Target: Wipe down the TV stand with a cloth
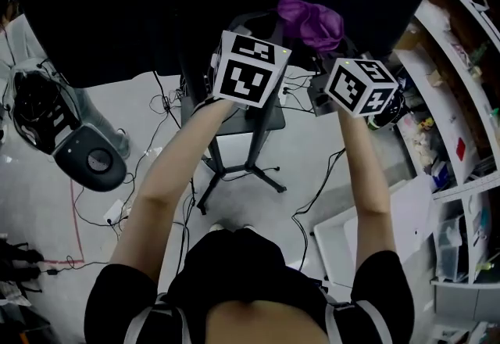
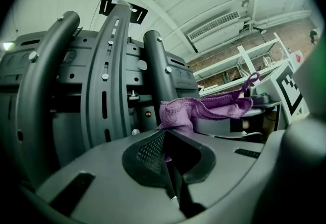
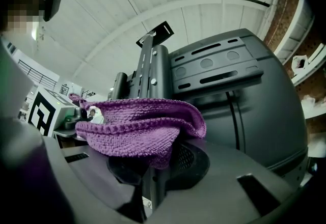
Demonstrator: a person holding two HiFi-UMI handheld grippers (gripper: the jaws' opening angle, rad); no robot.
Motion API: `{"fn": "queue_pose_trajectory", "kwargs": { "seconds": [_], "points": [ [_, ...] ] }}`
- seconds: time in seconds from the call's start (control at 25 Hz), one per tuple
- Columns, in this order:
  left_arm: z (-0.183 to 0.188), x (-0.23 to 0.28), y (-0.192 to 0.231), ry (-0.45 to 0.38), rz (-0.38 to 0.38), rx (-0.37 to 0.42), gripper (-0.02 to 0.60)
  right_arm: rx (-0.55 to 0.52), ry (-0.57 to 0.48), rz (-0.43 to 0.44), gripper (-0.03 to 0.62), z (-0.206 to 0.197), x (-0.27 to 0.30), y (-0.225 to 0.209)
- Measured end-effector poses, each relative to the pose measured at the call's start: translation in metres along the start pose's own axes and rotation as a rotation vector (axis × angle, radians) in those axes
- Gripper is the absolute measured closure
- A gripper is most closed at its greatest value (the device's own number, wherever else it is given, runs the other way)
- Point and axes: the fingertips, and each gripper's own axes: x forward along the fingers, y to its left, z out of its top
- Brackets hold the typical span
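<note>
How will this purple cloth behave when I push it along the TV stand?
Probably floppy: the cloth sags in folds where the right claw pinches it and drapes away from the left claw. Its looped knit looks grippy, so it likely drags and bunches rather than slides.

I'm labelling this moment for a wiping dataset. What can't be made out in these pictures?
Head view: jaws of the left hand-held gripper and right hand-held gripper, hidden behind their cubes.
Head view: top of the TV, cut off by the edge.
Right gripper view: jaw tips, hidden under the cloth.
</note>
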Motion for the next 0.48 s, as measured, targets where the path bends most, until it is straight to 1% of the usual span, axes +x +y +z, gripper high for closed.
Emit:
{"fn": "queue_pose_trajectory", "kwargs": {
  "seconds": [0.28, 0.48],
  "points": [
    [-0.033, 0.000, -0.008, 0.030, 0.007, -0.009, 0.575, 0.039, 0.015, -0.006, 0.530, -0.034, -0.005, -0.002],
    [-0.053, -0.002, -0.013, 0.054, 0.014, -0.043, 0.575, 0.053, 0.035, 0.005, 0.530, -0.052, -0.010, -0.001]
  ]
}}
